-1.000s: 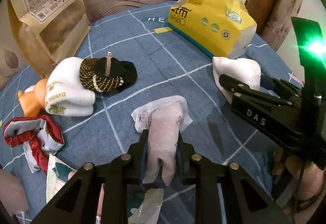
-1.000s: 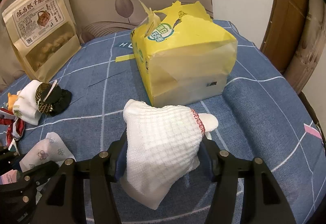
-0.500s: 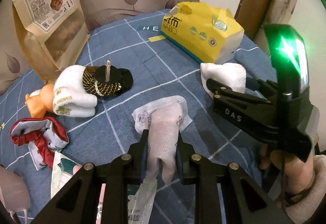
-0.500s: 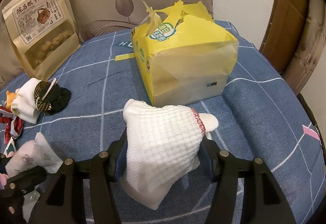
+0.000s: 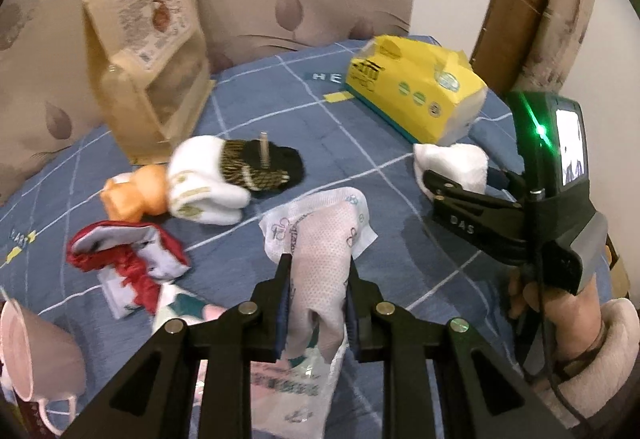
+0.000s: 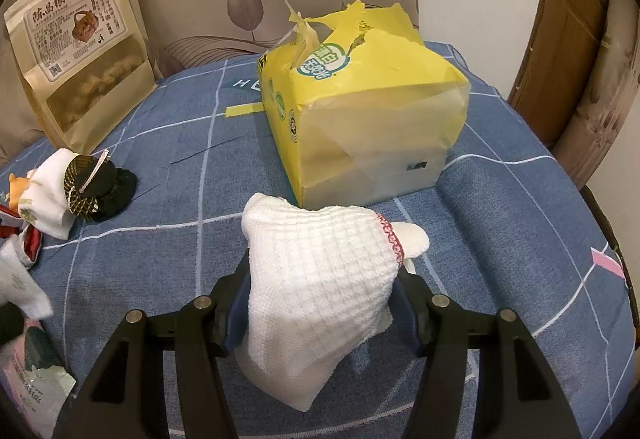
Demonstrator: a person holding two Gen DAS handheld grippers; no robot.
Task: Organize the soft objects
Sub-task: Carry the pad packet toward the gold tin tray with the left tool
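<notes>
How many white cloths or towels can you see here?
3. A waffle-weave towel is clamped in the right jaws, a thin printed cloth is clamped in the left jaws, and a rolled towel lies beside the orange toy. Others may be hidden.

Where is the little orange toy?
In the left wrist view, the orange toy lies at left on the blue cloth, touching the white rolled towel.

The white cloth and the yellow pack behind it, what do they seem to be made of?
White cloth: looks like woven cotton, matte, with a raised waffle grid and a red stitched edge; it sags softly between the right gripper fingers. Yellow pack: seemingly thin glossy plastic film, wrinkled and torn at the top, with pale stacked tissue showing through its clear end.
</notes>
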